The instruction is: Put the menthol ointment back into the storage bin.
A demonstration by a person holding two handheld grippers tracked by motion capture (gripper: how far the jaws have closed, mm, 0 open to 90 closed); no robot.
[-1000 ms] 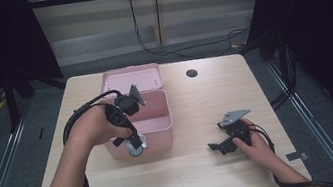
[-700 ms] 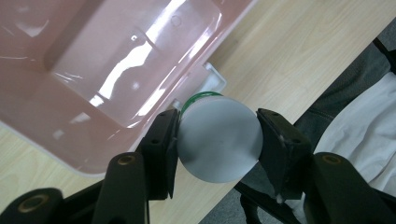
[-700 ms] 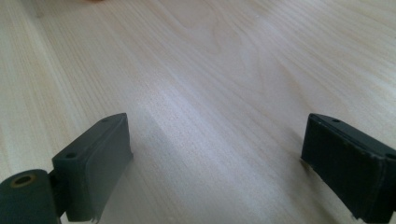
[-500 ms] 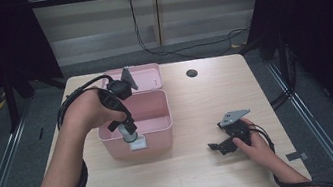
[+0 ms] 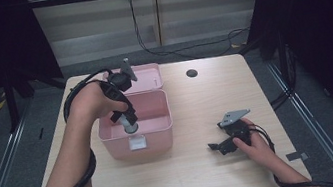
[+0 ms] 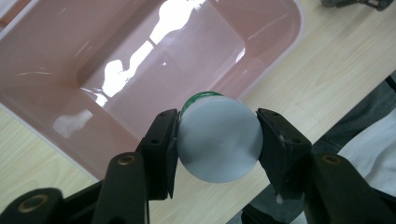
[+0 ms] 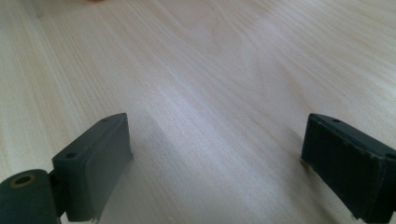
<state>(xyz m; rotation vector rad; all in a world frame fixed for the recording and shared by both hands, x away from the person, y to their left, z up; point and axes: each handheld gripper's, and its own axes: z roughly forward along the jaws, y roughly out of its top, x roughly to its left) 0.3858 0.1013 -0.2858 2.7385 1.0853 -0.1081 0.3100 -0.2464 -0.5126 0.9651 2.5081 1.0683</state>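
Observation:
My left gripper (image 5: 127,120) points down over the open pink box (image 5: 154,143), shut on a small upright cylinder (image 5: 131,127). In the left gripper view the cylinder's round white end (image 6: 218,137) with a green rim sits clamped between both pads, and the box's bare inside (image 6: 93,60) lies beneath it. My right gripper (image 5: 223,145) rests on the wooden table (image 5: 203,179) at the right, held by a hand. Its jaws stand wide open (image 7: 215,158) with nothing but bare wood (image 7: 210,56) between them.
The box's lid (image 5: 147,79) lies open behind it at the table's far side. A small dark round spot (image 5: 191,73) sits on the table near the far edge. Black cables trail from both grippers.
The left gripper, still holding the cylinder, has moved up and away from the box's front wall to over its inside. The right gripper has stayed put.

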